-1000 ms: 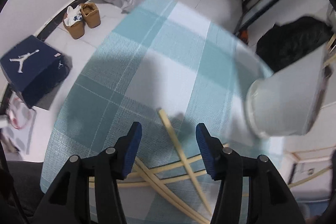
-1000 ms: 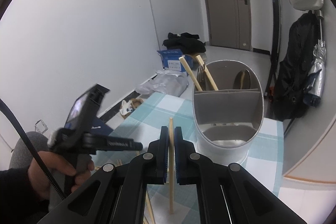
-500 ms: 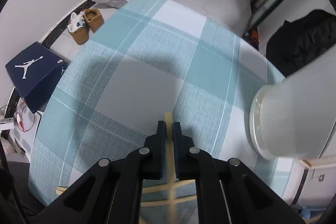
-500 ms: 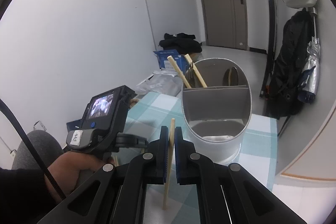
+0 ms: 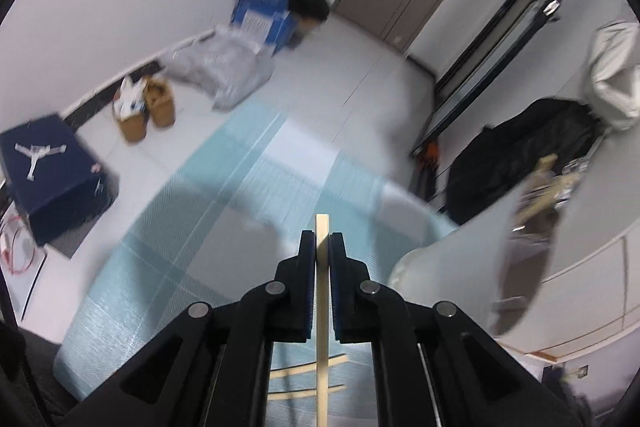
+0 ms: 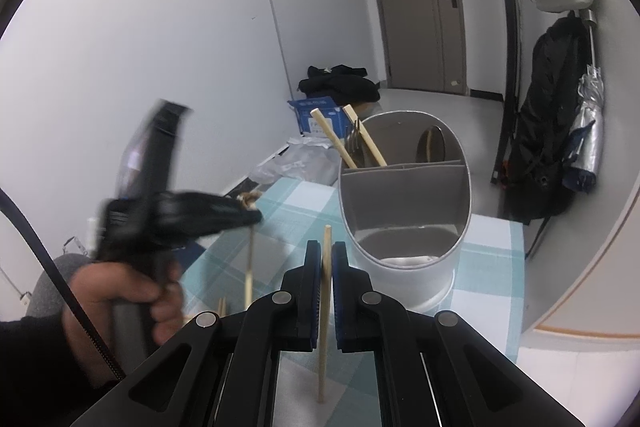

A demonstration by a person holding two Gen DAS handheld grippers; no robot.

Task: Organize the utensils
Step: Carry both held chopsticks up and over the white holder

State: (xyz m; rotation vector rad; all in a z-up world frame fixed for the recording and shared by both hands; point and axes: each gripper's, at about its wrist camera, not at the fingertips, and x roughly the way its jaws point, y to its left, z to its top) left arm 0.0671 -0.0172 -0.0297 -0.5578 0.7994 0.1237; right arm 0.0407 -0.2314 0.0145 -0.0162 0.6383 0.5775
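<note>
Right wrist view takes in a white-walled room with a grey door (image 6: 416, 7) at the far end, pale floor, and a black bag (image 6: 548, 131) hanging on the wall to the right of the gripper. Below and ahead of both grippers spreads the counter (image 6: 488, 263), covered in a teal-and-white checked cloth. On the floor beyond the counter's left edge, in the left wrist view, sit a dark blue shoe box (image 5: 52, 183), a pair of tan shoes (image 5: 146, 109), a grey plastic bag (image 5: 224, 71) and a blue carton (image 5: 262, 19).

Just ahead and to the right of the right gripper (image 6: 327, 259) stands a grey oval utensil holder (image 6: 404, 211) with a divider across it; two chopsticks and a fork lean in its far compartment, while the near one looks empty. The right gripper is pressed together on a wooden chopstick (image 6: 325, 311), held upright with its tip poking above the pads.

To the left, a hand (image 6: 120, 303) carries the left gripper (image 5: 322, 253), blurred here, which pinches a second chopstick (image 5: 322, 307) that hangs down clear of the counter. More loose chopsticks (image 5: 308, 371) lie crossed on the cloth below the left gripper.
</note>
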